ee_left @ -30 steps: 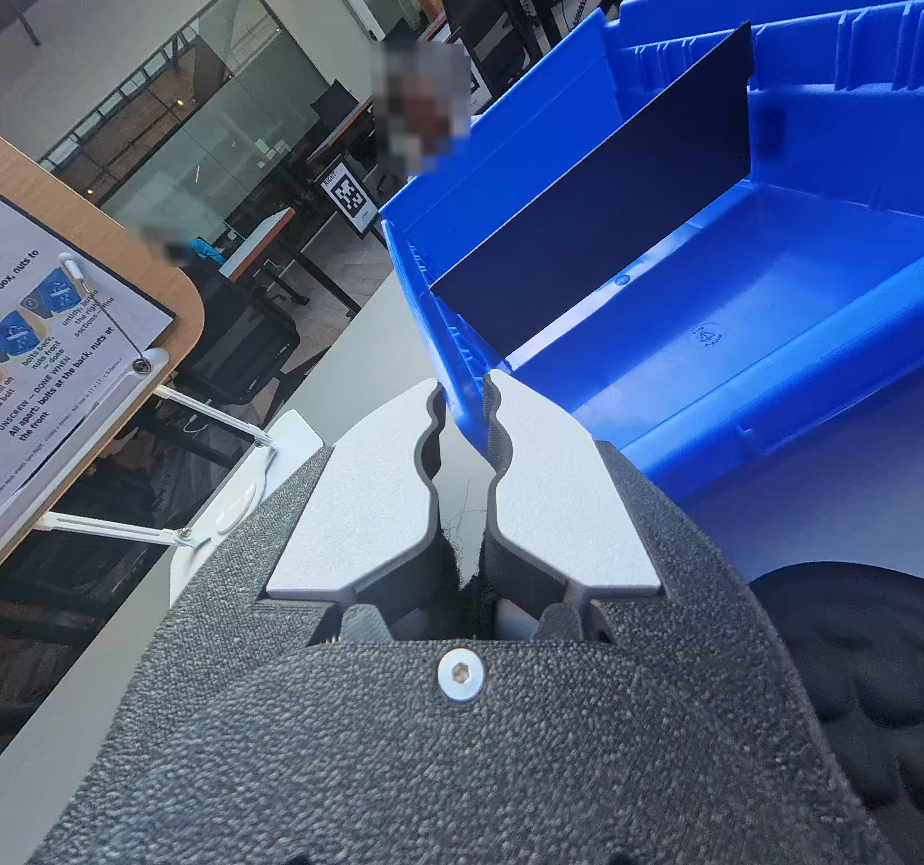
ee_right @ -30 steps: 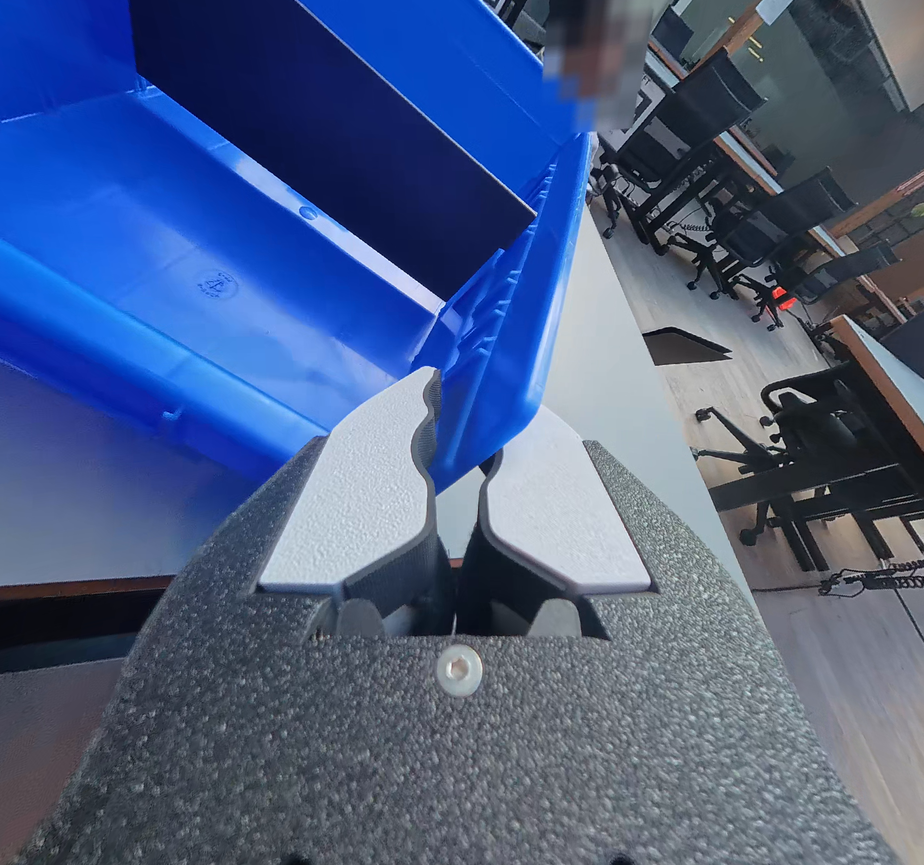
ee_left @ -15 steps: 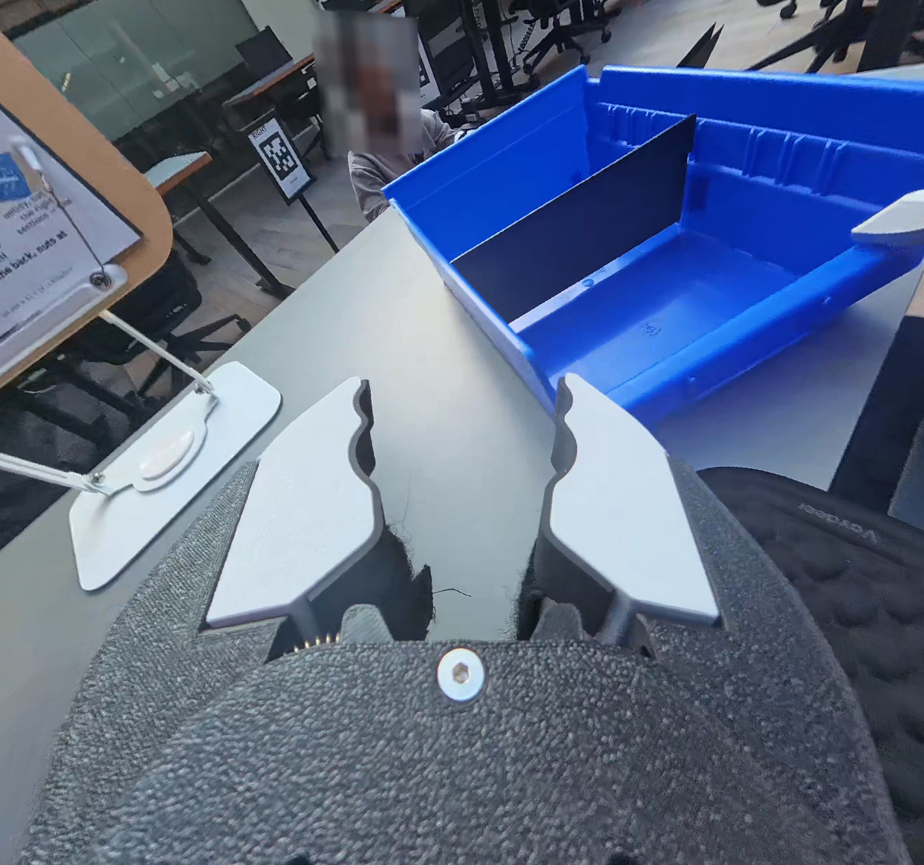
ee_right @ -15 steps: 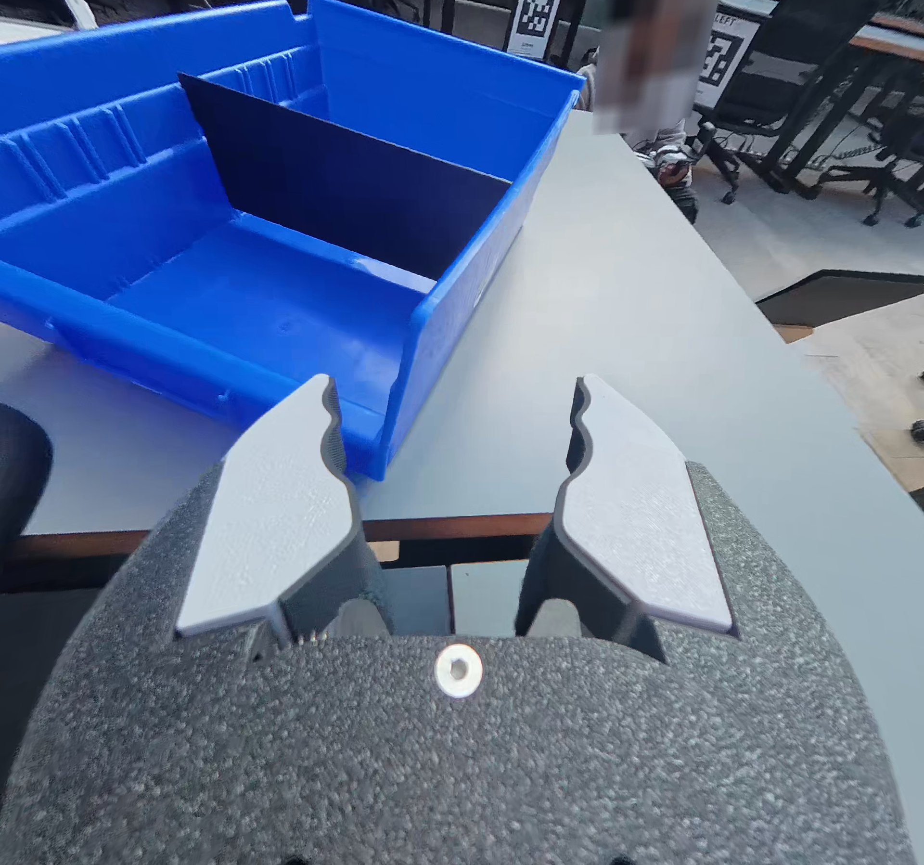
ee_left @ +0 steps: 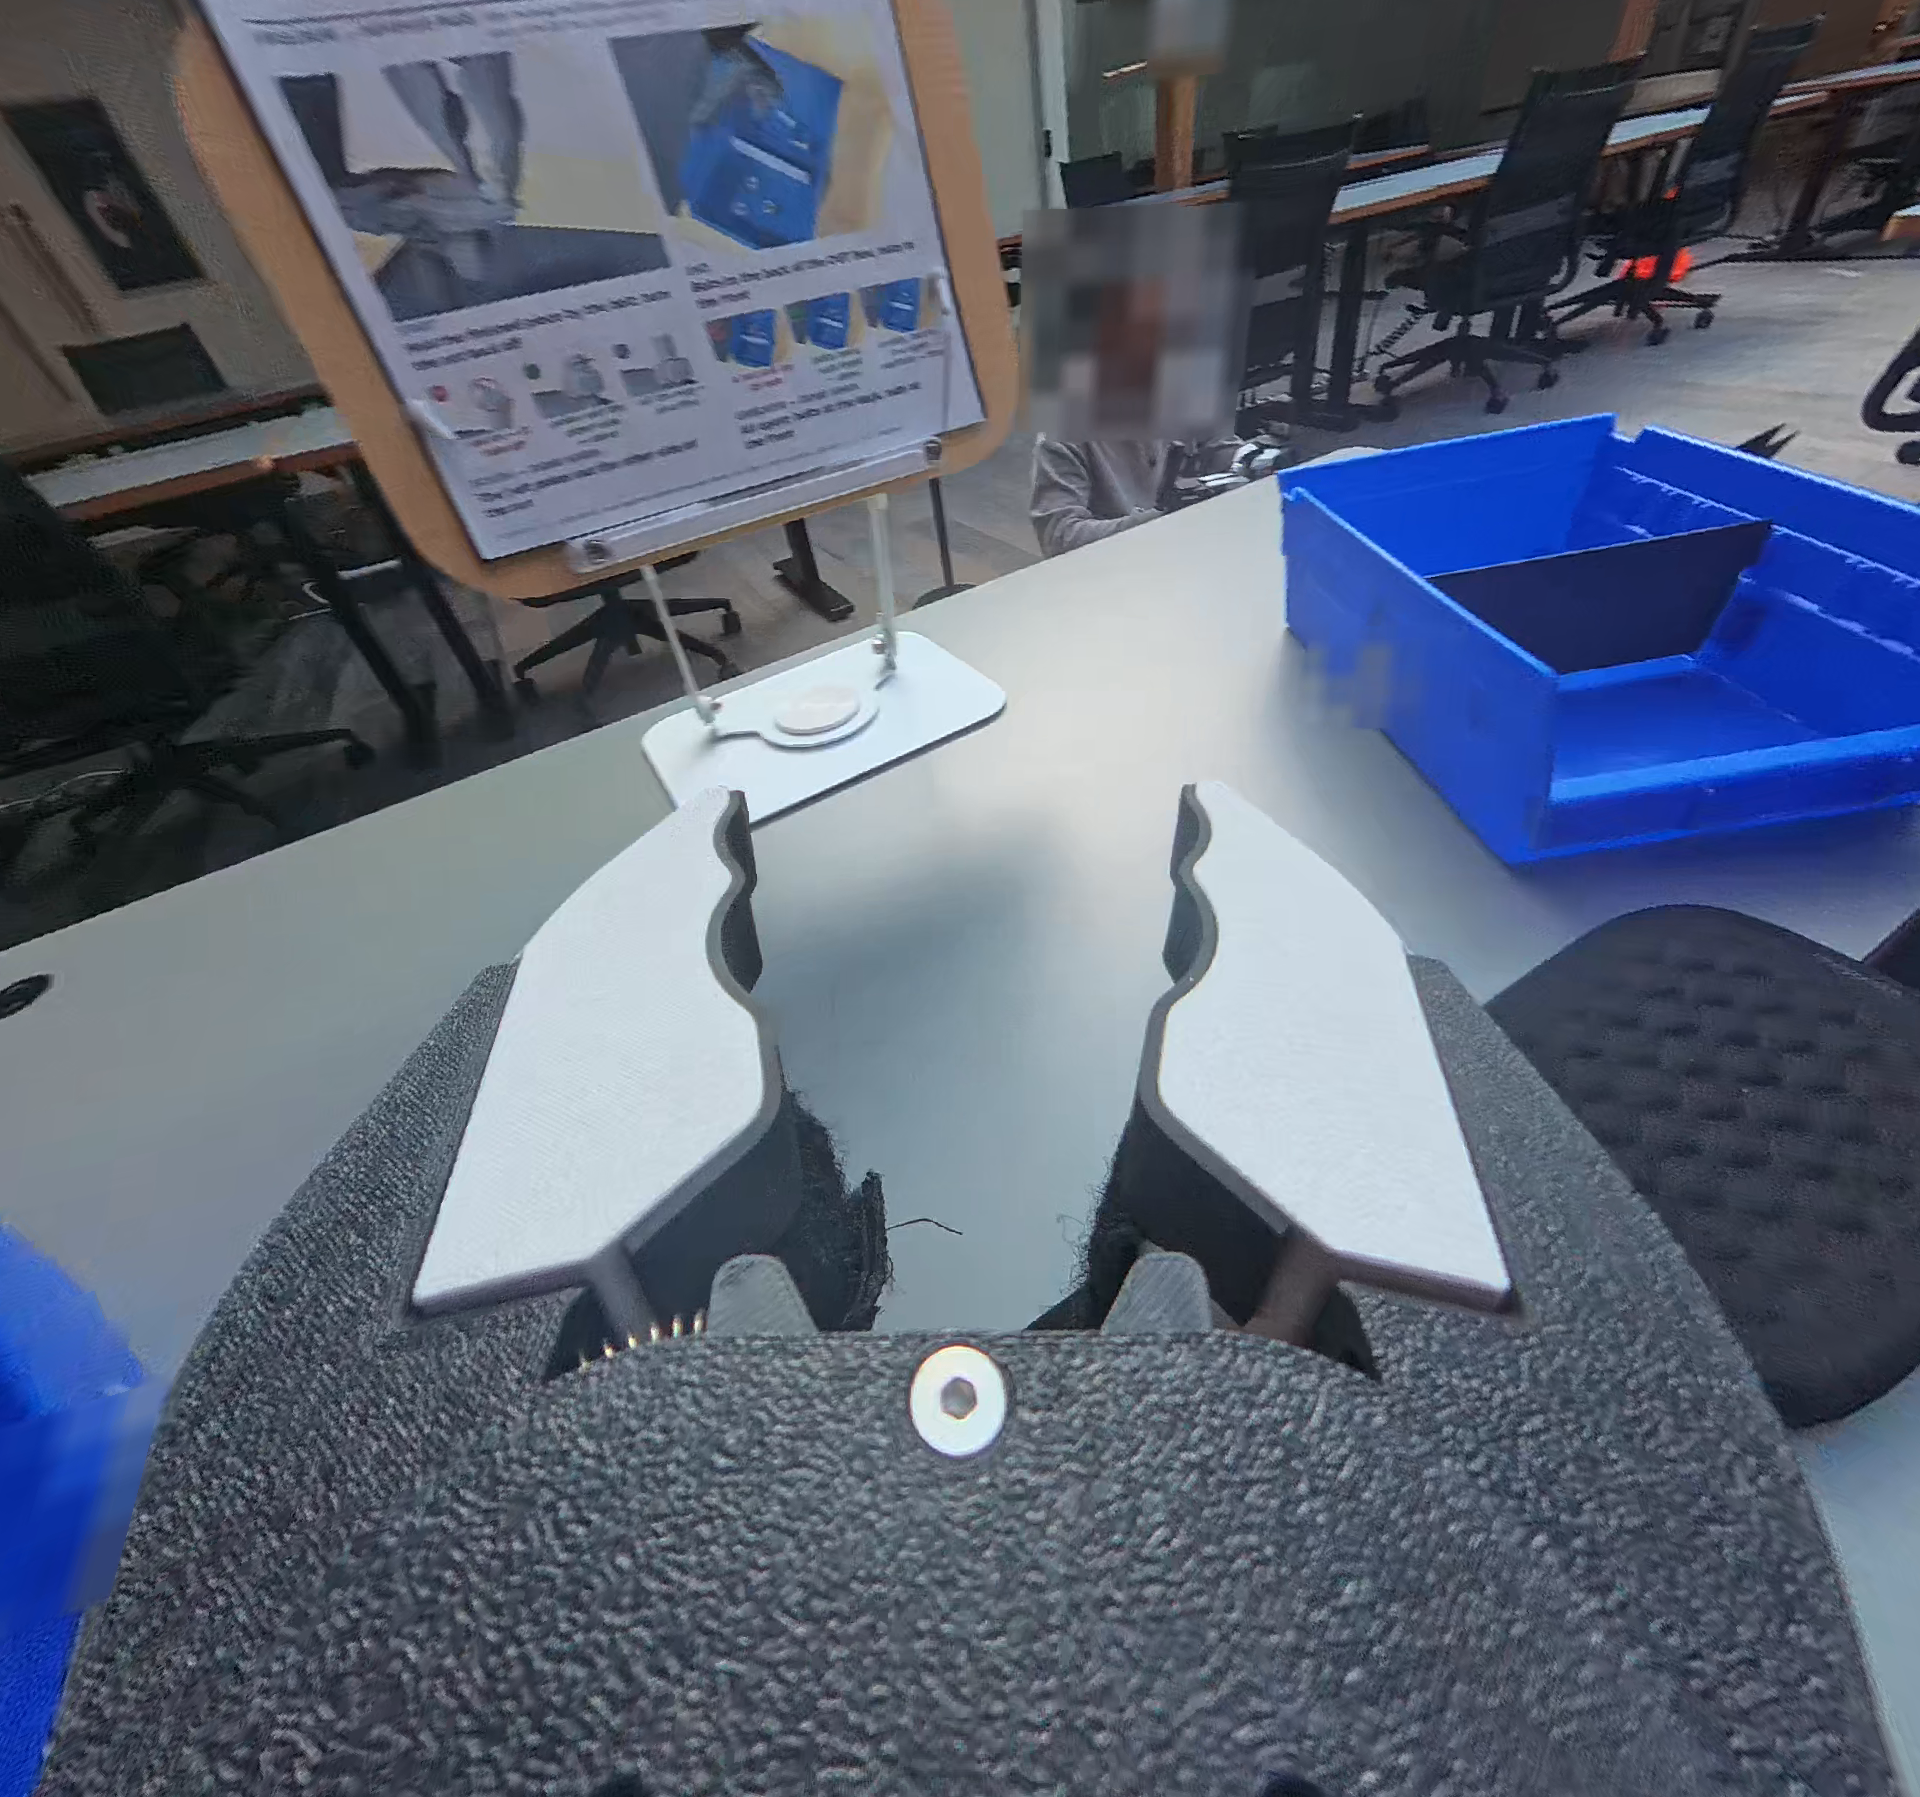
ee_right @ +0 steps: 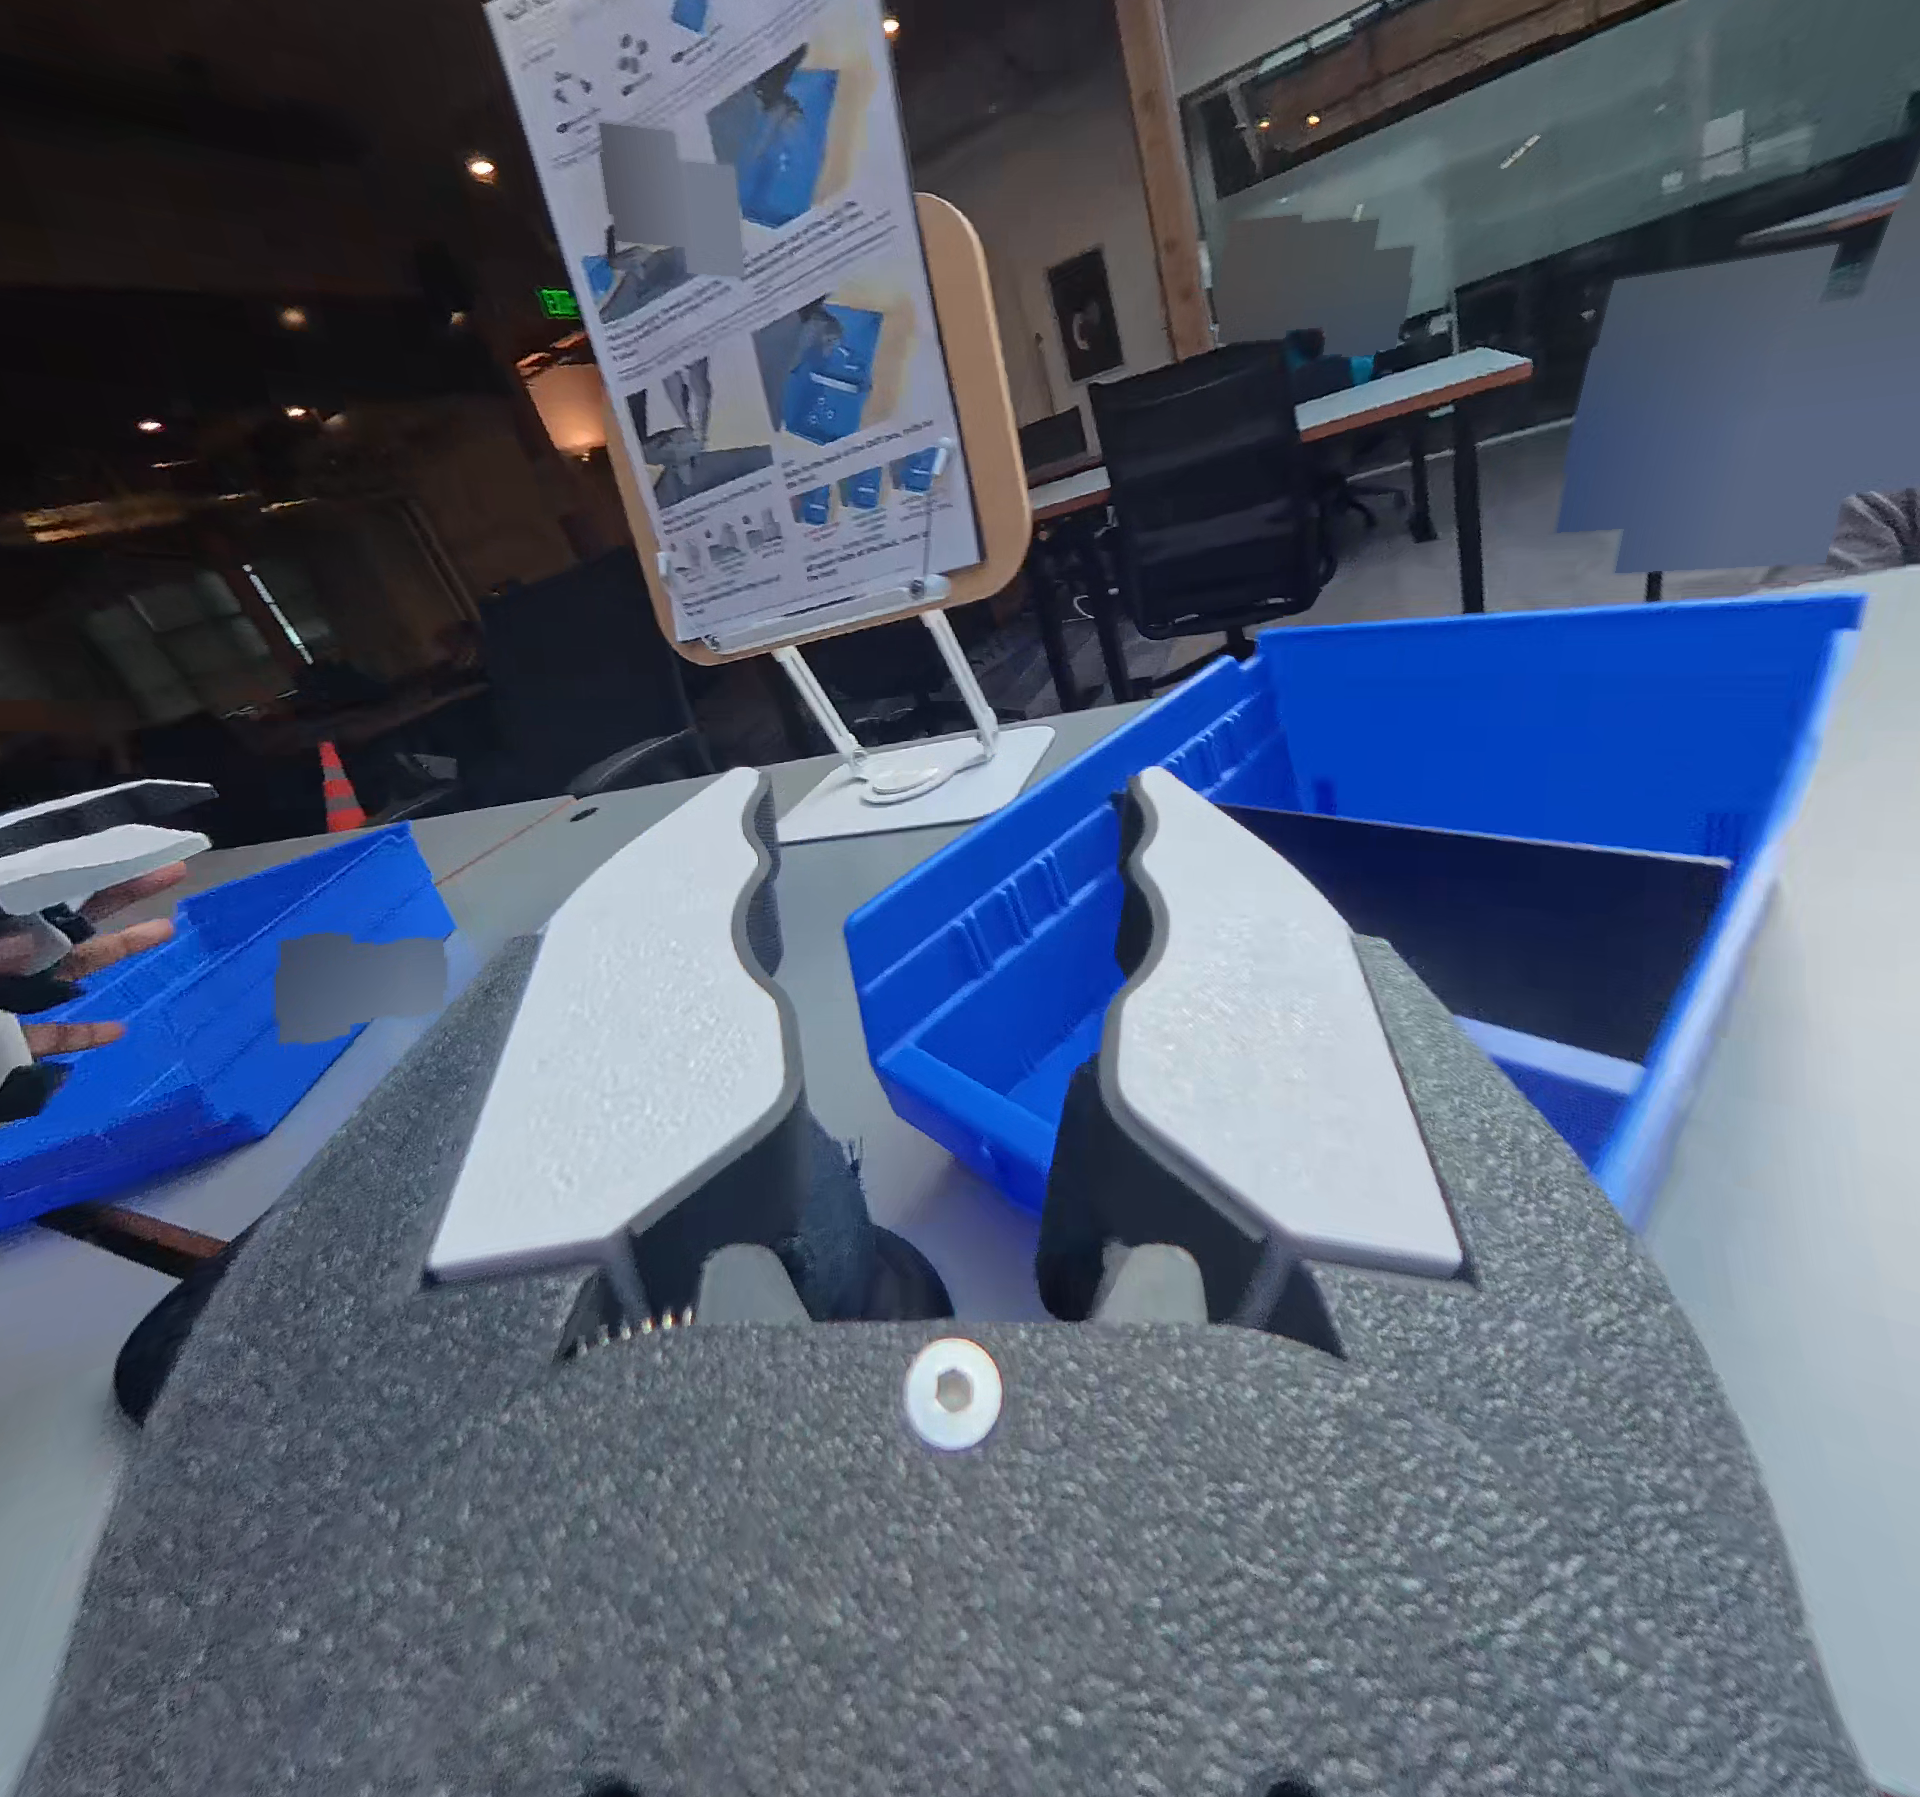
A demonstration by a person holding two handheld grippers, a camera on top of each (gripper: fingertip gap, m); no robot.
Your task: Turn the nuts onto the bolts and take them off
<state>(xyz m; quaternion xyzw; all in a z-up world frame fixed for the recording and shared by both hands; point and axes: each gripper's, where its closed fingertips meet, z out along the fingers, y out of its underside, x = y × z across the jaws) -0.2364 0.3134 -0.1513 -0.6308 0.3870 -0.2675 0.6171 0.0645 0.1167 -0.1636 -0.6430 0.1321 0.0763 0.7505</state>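
Both claws had let go of the blue bin (ee_right: 1538,698) and pulled back, left claw (ee_left: 961,854) and right claw (ee_right: 945,838) wide open, empty. Bin sat just ahead-right of the right claw; no nuts or bolts visible.

The blue bin (ee_left: 1455,667) runs off the right edge in the left wrist view, its far compartment hidden behind a dark divider (ee_left: 1600,594). In the right wrist view, the right gripper (ee_right: 945,812) covers part of that bin's front compartment, and no nuts or bolts can be made out inside. A second blue bin (ee_right: 208,999) at left is smeared by motion and partly masked by a grey patch. The left gripper (ee_right: 94,833) and the hand (ee_right: 73,958) holding it are cut off by the frame's left edge. The instruction sheet (ee_left: 582,189) loses its top to the frame.
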